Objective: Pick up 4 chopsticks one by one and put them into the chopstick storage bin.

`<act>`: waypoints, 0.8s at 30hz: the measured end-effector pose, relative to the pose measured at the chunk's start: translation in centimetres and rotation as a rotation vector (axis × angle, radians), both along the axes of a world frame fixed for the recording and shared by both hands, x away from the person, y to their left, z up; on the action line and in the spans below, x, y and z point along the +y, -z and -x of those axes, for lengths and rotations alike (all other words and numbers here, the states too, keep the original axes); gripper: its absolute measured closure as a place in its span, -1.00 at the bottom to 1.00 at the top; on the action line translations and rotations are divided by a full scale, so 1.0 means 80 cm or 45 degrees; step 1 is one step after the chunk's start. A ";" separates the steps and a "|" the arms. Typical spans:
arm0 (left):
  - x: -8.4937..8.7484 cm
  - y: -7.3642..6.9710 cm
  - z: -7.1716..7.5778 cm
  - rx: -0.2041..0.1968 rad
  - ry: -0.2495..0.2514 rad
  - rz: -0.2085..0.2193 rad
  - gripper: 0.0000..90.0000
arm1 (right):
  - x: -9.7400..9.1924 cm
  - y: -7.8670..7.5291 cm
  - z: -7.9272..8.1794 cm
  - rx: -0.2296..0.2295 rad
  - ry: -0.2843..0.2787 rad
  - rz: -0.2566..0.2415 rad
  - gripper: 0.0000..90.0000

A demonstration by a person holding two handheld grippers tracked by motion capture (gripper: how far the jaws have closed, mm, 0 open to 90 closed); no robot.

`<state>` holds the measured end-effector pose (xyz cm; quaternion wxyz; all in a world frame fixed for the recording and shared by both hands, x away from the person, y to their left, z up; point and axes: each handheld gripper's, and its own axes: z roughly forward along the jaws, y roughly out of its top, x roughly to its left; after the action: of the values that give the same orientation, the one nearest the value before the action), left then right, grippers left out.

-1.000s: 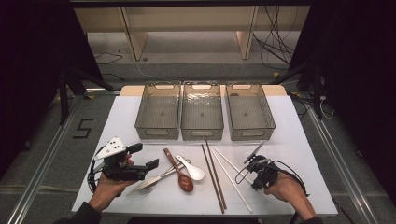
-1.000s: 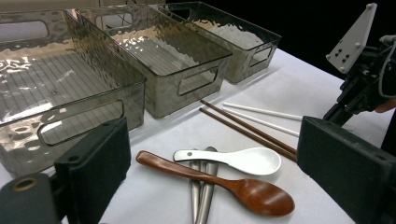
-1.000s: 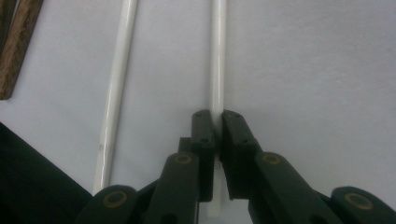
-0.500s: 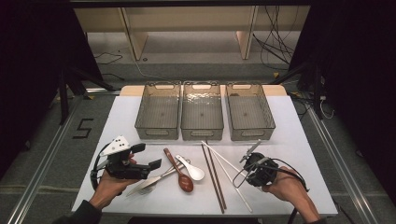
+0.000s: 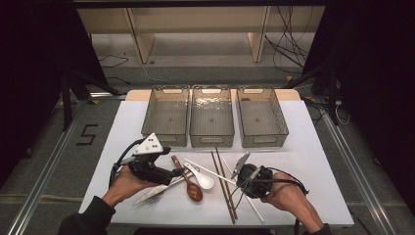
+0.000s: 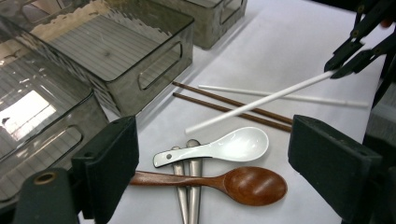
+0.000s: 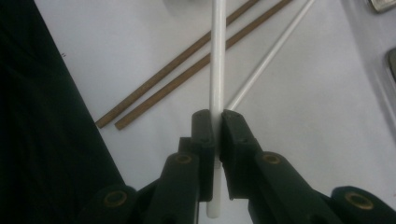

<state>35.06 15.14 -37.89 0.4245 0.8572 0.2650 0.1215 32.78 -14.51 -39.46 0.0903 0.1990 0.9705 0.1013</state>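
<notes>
White chopstick, clamped in right gripper

Right gripper (image 7: 215,126): jaws pressed on a white chopstick (image 7: 217,56) near its blunt end; a short stub shows below the pads; the long part runs forward, smooth, round, plain white, tapering slightly; in the left gripper view it hangs slanted above the table (image 5: 313,161), its free tip over the white spoon (image 6: 224,147), crossing two brown chopsticks (image 6: 224,103).

Second white chopstick (image 6: 289,97): flat on the table, beyond the brown pair.

Left gripper (image 6: 215,163): jaws wide, just been closing a little, nothing between the pads; ahead of them the white spoon, a brown wooden spoon (image 6: 233,183) and two metal handles (image 6: 187,196), overlapping.

Three grey clear bins (image 5: 211,117): in a row at the far side.
</notes>
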 end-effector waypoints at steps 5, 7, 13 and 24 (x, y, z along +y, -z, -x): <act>-0.020 0.007 -0.007 0.040 0.106 -0.118 -0.59 | 0.010 -0.002 0.003 -0.011 -0.068 0.020 0.88; -0.027 0.011 -0.009 0.046 0.141 -0.165 -0.56 | 0.013 -0.003 0.004 -0.017 -0.103 0.026 0.88; -0.038 0.019 -0.008 0.066 0.228 -0.279 -0.40 | 0.022 -0.004 0.009 -0.036 -0.167 0.056 0.88; -0.050 0.032 -0.001 0.066 0.357 -0.465 -0.08 | 0.031 -0.005 0.016 -0.051 -0.254 0.073 0.88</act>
<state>35.14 11.16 -40.42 0.2683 0.9510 0.1278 0.0852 31.52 -12.04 -39.04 0.1050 0.0965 0.9861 0.0858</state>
